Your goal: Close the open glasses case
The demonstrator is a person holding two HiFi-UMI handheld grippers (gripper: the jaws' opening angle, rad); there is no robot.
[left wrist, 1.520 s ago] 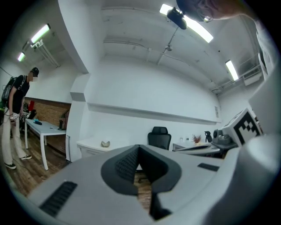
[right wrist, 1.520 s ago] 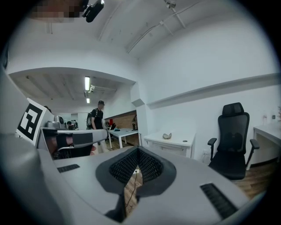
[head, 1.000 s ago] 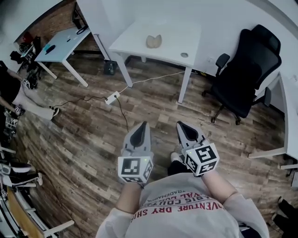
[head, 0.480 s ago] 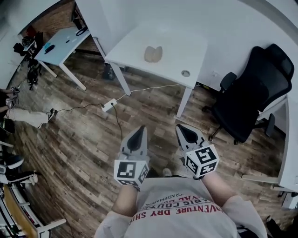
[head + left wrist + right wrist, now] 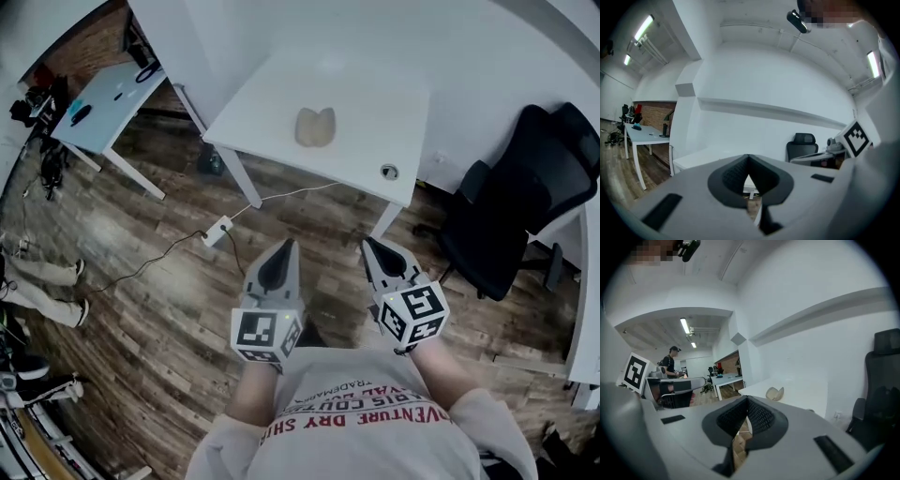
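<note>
A beige glasses case (image 5: 315, 127) lies open on the white table (image 5: 366, 89), its two halves spread side by side; it shows small in the right gripper view too (image 5: 775, 393). My left gripper (image 5: 289, 246) and right gripper (image 5: 367, 244) are held side by side over the wooden floor, well short of the table. Both have their jaws shut with nothing between them. In the left gripper view the left gripper (image 5: 748, 157) points toward the table, and the case is not visible there.
A small round object (image 5: 389, 172) sits near the table's front right corner. A black office chair (image 5: 511, 211) stands to the right. A power strip with cable (image 5: 217, 228) lies on the floor. A light blue table (image 5: 98, 103) stands far left; a person's legs (image 5: 37, 286) are at the left edge.
The white table and the case have come closer and lower in the head view as the person walks toward them. Both grippers stay shut and side by side.
</note>
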